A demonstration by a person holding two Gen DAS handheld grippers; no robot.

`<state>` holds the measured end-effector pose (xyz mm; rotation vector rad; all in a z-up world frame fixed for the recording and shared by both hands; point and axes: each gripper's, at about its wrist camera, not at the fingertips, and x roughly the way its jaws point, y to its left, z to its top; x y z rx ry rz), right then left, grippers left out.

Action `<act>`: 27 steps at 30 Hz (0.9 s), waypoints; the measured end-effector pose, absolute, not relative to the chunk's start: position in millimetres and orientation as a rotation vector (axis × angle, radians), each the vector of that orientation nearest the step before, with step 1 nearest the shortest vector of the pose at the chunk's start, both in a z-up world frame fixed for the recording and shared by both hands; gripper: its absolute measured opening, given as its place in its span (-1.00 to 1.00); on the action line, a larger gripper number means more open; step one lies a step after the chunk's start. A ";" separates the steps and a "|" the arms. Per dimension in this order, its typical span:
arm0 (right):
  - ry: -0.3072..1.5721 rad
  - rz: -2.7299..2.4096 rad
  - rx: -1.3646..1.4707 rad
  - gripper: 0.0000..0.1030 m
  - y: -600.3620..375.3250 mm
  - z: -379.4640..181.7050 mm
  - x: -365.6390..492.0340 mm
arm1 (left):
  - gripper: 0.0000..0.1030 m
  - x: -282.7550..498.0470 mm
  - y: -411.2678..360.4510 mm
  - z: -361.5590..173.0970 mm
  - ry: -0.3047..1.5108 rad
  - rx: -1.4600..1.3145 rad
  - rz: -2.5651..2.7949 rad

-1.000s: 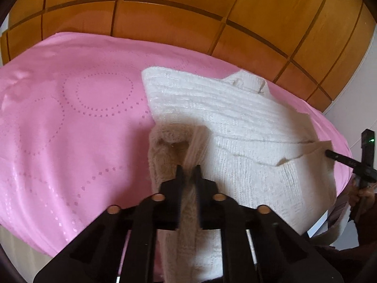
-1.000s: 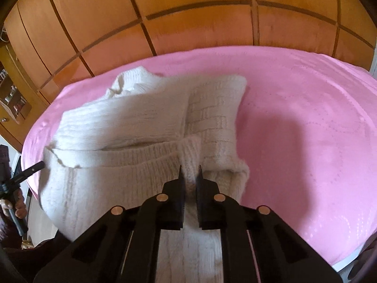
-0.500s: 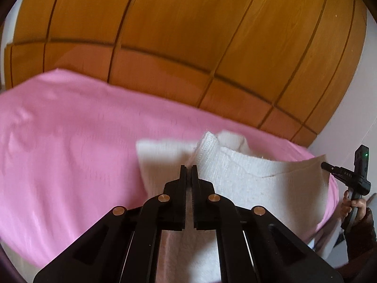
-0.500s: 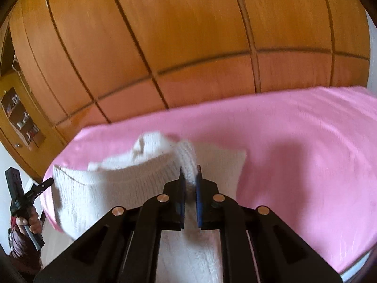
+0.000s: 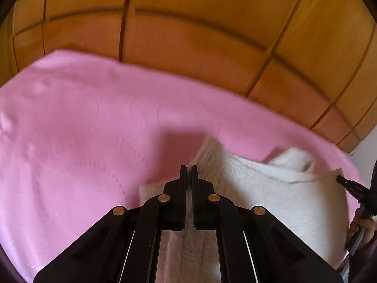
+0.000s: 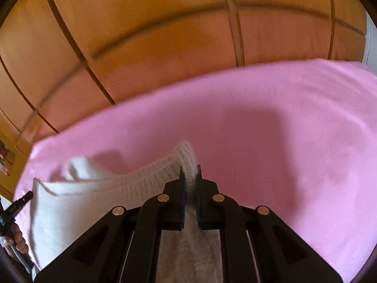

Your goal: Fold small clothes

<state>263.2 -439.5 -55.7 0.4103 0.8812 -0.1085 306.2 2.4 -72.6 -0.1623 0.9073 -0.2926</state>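
Over the pink bedspread [image 5: 82, 129], both grippers [image 5: 187, 168] [image 6: 189, 169] pinch the white sweater's [image 5: 271, 188] edge, stretched sideways between them.

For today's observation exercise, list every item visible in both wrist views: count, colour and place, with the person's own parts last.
knitted garment: one, cream-white, on the pink cover, its near edge lifted at both corners.
pink cover: one, pink with a dotted pattern, spread under the garment.
wooden panelling: orange-brown, behind the cover.
shelf: one, wooden, far left, contents blurred.
left gripper: one, black, jaws shut on the garment's corner.
right gripper: one, black, jaws shut on the other corner.
hand: holding the right gripper.
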 end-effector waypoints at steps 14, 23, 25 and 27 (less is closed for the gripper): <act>0.823 0.181 0.325 -0.20 -340.2 -14.3 234.1 | 0.02 250.4 -38.0 -44.8 0.857 -0.099 -0.564; 0.915 0.213 0.230 -0.91 -295.4 -43.7 246.2 | -0.94 238.9 -54.7 -80.7 0.876 -0.051 -0.533; 0.875 0.210 0.223 -0.92 -297.8 -29.7 241.1 | -0.94 237.4 -49.2 -72.3 0.843 -0.080 -0.521; 0.831 0.208 0.218 -0.92 -298.0 -14.0 240.4 | -0.94 243.2 -47.1 -61.9 0.806 -0.108 -0.512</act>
